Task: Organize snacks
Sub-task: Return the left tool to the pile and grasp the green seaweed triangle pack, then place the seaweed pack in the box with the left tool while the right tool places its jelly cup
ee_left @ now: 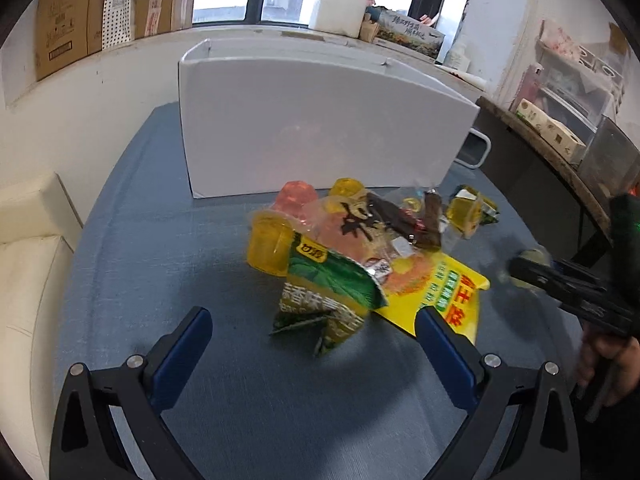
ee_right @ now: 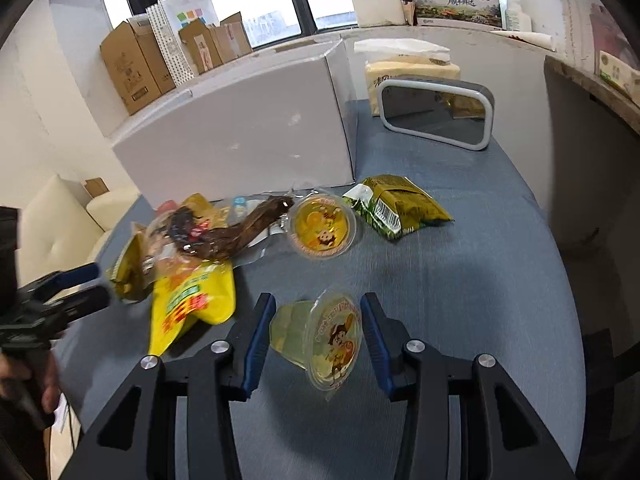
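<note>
A pile of snacks lies on the blue table in front of a white box (ee_left: 320, 128): a yellow packet (ee_left: 440, 288), a green packet (ee_left: 332, 276), yellow jelly cups (ee_left: 268, 244) and a pink one (ee_left: 296, 198). My left gripper (ee_left: 316, 328) is open just before the pile, empty. In the right wrist view my right gripper (ee_right: 318, 320) is open around a pale yellow jelly cup (ee_right: 320, 336) lying on its side; the pads do not touch it. Beyond it lie another jelly cup (ee_right: 322, 226), a green packet (ee_right: 400, 206), a brown snack (ee_right: 224, 236) and the yellow packet (ee_right: 192, 300).
A white-framed mirror (ee_right: 436, 110) and a tissue pack (ee_right: 408, 68) stand at the table's far right. A cream sofa (ee_left: 28, 256) is to the left, a dark shelf (ee_left: 540, 148) to the right. Cardboard boxes (ee_left: 64, 16) line the windowsill.
</note>
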A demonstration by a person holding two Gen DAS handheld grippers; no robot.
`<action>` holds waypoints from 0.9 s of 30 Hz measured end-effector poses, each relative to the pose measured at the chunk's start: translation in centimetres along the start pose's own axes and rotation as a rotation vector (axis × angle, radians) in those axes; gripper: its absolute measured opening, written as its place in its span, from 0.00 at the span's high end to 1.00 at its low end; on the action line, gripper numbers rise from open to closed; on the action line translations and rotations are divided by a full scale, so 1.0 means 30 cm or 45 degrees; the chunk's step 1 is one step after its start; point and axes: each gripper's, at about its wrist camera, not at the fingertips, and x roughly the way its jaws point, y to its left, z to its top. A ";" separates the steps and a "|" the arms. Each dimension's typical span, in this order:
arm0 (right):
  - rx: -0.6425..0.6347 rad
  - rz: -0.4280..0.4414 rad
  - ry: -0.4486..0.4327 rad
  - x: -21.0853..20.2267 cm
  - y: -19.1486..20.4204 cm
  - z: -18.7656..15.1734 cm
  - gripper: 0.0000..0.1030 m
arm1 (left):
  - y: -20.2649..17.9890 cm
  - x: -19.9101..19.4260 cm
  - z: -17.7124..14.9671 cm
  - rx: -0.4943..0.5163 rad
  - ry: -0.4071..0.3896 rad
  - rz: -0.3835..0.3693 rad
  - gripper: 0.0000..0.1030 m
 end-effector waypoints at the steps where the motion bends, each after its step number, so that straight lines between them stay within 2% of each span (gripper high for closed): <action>1: 0.001 -0.002 -0.007 -0.009 0.006 -0.006 0.54 | 0.004 0.010 0.003 -0.005 0.001 -0.005 0.00; 7: -0.001 0.024 -0.038 -0.070 0.029 -0.029 0.54 | 0.004 0.062 0.007 0.010 0.032 0.022 0.03; 8: -0.004 0.028 -0.043 -0.075 0.034 -0.028 0.54 | 0.003 0.071 0.004 0.017 0.041 0.026 0.15; 10: -0.015 0.030 -0.047 -0.081 0.046 -0.026 0.54 | 0.003 0.071 -0.001 0.033 0.034 0.055 0.31; 11: -0.021 0.033 -0.049 -0.082 0.052 -0.025 0.54 | 0.003 0.067 -0.002 0.033 0.036 0.050 0.46; 12: -0.024 0.038 -0.050 -0.084 0.057 -0.025 0.54 | 0.005 0.062 -0.002 0.026 0.040 0.053 0.50; 16: -0.038 0.060 -0.060 -0.089 0.075 -0.018 0.54 | 0.017 0.014 -0.012 0.004 0.017 0.025 0.53; 21: -0.067 0.090 -0.087 -0.099 0.113 0.014 0.54 | 0.013 -0.113 0.003 -0.018 -0.082 -0.013 0.53; 27: -0.128 0.135 -0.164 -0.119 0.186 0.148 0.54 | -0.002 -0.215 0.152 -0.027 -0.211 -0.047 0.53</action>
